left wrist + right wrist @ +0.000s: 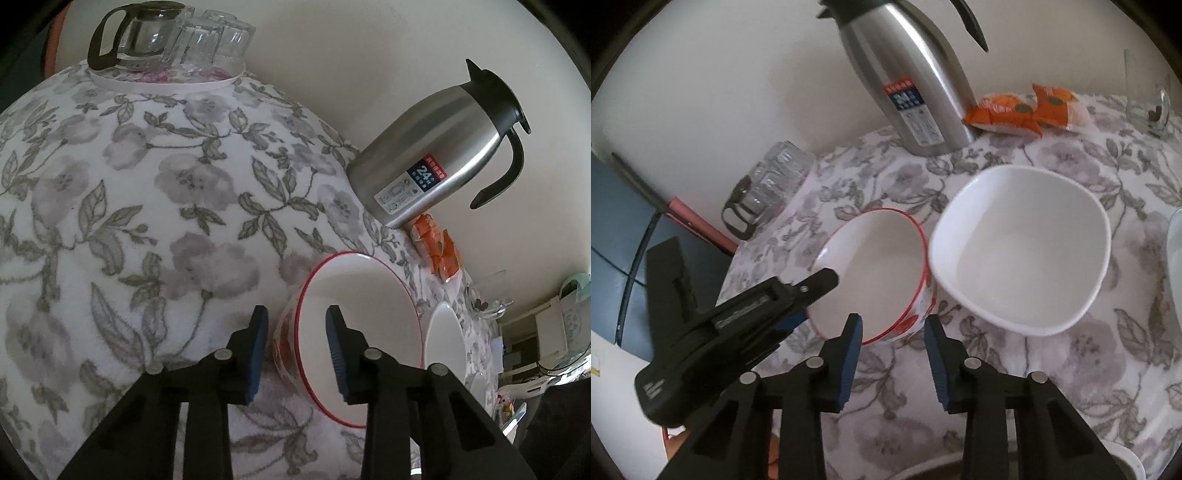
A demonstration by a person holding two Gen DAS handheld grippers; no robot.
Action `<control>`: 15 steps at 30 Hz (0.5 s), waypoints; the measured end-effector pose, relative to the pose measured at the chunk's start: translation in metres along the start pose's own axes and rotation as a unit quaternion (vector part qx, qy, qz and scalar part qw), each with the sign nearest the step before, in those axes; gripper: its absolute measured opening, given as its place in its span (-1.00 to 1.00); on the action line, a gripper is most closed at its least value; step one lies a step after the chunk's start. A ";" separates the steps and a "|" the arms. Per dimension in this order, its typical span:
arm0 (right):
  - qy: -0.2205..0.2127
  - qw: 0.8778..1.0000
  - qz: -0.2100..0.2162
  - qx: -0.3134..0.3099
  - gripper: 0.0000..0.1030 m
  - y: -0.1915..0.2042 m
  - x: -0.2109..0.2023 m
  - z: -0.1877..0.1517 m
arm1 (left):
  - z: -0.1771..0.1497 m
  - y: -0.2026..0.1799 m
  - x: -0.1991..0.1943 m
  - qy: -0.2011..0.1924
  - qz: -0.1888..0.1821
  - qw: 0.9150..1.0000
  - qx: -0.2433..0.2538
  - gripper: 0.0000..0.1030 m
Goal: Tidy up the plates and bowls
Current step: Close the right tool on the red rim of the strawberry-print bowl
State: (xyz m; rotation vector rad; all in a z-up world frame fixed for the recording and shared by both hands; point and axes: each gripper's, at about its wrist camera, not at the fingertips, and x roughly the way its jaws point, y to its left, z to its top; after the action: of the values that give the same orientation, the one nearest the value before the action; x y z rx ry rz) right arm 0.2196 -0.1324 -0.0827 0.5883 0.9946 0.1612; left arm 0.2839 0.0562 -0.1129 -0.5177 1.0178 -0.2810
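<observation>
Only the right wrist view shows both bowls whole: one round red-rimmed white bowl with orange flower print touching one squarish plain white bowl on the floral-clothed counter. The left tool is spread, straddling the red-rimmed bowl's rim, one finger inside and one outside. The right tool hangs spread and empty. One steel jug stands behind; the left view alone shows one glass coffee pot.

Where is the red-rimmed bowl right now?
The red-rimmed bowl sits mid-table on the floral cloth, touching the white bowl on its right, the steel thermos behind it.
</observation>
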 end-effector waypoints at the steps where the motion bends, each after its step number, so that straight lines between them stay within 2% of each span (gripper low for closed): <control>1: 0.002 1.000 0.000 0.002 -0.30 -0.001 0.003 0.001 | 0.001 0.000 0.001 -0.004 -0.003 1.000 0.003 -0.39; 15: 0.013 1.000 -0.010 0.013 -0.39 -0.008 0.028 0.008 | -0.001 -0.004 0.017 -0.007 0.011 0.999 0.037 -0.70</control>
State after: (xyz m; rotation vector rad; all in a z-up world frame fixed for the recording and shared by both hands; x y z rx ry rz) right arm 0.2408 -0.1316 -0.1047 0.6006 1.0299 0.1380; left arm 0.2916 0.0448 -0.1243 -0.4405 0.9958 -0.2951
